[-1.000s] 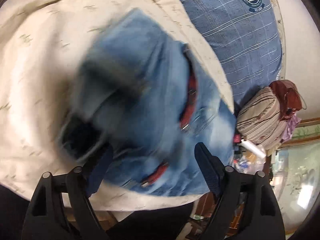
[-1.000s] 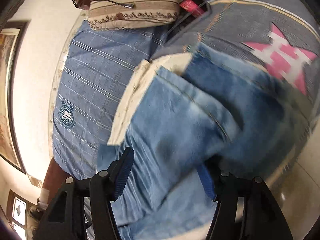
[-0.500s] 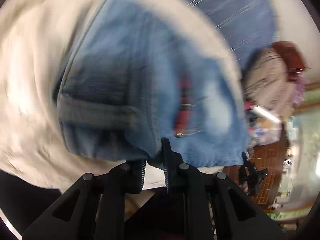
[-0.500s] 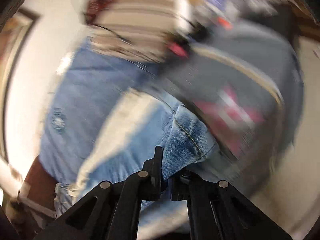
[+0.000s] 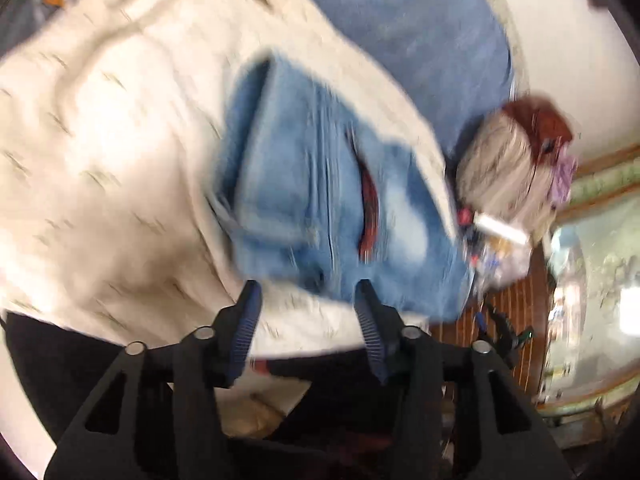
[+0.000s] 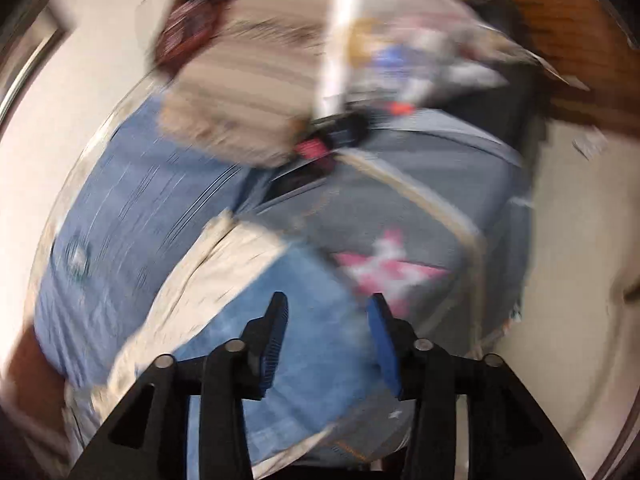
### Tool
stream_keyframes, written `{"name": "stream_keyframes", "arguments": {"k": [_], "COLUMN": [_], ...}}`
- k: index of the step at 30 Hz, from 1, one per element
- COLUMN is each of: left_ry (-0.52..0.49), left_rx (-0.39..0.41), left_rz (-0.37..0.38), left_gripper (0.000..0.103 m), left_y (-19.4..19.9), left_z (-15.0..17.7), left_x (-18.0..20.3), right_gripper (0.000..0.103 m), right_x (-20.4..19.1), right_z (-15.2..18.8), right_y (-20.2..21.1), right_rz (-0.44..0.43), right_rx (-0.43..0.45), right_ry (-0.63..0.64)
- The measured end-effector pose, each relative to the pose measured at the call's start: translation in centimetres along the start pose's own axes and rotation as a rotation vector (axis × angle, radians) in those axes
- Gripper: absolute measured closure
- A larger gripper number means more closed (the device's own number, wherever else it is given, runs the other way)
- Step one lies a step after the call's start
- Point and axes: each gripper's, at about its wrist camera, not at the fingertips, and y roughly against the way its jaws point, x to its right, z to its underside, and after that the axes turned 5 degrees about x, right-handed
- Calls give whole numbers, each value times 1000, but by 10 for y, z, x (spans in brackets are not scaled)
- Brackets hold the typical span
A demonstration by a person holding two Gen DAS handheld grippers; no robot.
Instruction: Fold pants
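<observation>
The folded pants [image 5: 320, 208] are seen lying on the cream blanket [image 5: 112, 128]. Both the left gripper [image 5: 306, 300] and right gripper [image 6: 326, 312] are opening, nothing pinched between their jaws. The bundle is best left undisturbed as they are withdrawn, then pressed flat if edges lift.

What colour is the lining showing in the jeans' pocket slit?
Red, seemingly plaid, though blurred: the pocket lining on the light-blue jeans, best in the left wrist view.

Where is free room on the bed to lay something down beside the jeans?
Left of the folded jeans, the cream blanket lies bare. Beyond it, the blue checked sheet is bare up to the wall. It is crowded around the striped pillow, among small clutter.
</observation>
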Motion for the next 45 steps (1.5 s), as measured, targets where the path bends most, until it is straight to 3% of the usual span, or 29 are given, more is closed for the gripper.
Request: {"name": "stream_keyframes", "arguments": {"k": [1,2,3,7,10,13,15,16,17,18,19,20,22,25,26,29,32,34,36,39,45], "left_ry": [13,27,40,77,88,93,95,91,82,71,54,34,0,-48,-34,36,75,60,31,-8,4], "left_rx": [35,67,80,47,26,9,0,-12,-26,-33,-38,-37,-7,9,-16,-55,-36,-20,36,92,69], "left_rz": [-15,-39,-52,-67,-90,-88,-81,-73,-65,-63,-68,-61,-74,-162,-194,-195,-183,-172,-206,-212,-80], "left_gripper": [41,41,41,41,41,41,41,43,47,69,82,84,84,84,84,78,78,76,75,57,33], "left_y": [3,4,0,-24,-43,-53,-58,-62,-66,-69,-71,-72,-70,-82,-91,-99,-80,-67,-46,-20,2], "left_z": [-10,-21,-32,-67,-83,-86,-86,-86,-86,-86,-88,-91,-96,-102,-104,-106,-105,-100,-92,-75,-27], "left_x": [-3,-6,-9,-17,-15,-19,-19,-17,-13,-9,-3,4,17,24,19,2,-3,0,10,19,24], "right_gripper": [50,48,46,45,42,41,43,49,79,83,85,102,101,102,101,98,90,87,77,62,52], "right_x": [-34,-54,-88,-209,-279,-312,-317,-321,-318,-323,-329,-333,-339,-336,-337,-335,-331,-329,-322,-306,-272], "right_z": [3,8,15,52,72,96,109,114,120,123,122,120,108,120,128,129,118,111,102,92,104], "right_y": [-15,-22,-41,-110,-163,-198,-211,-216,-210,-210,-209,-200,-197,-214,-217,-217,-208,-195,-173,-137,-76], "right_rz": [-61,-89,-173,-378,-381,-307,-301,-326,-317,-307,-309,-304,-328,-269,-248,-236,-242,-252,-288,-361,-455], "right_rx": [-54,-94,-158,-331,-401,-475,-523,-544,-540,-541,-528,-499,-469,-492,-494,-457,-439,-416,-393,-384,-449], "right_ry": [74,106,157,343,482,631,691,733,782,854,900,927,898,921,942,913,846,821,770,682,614]}}
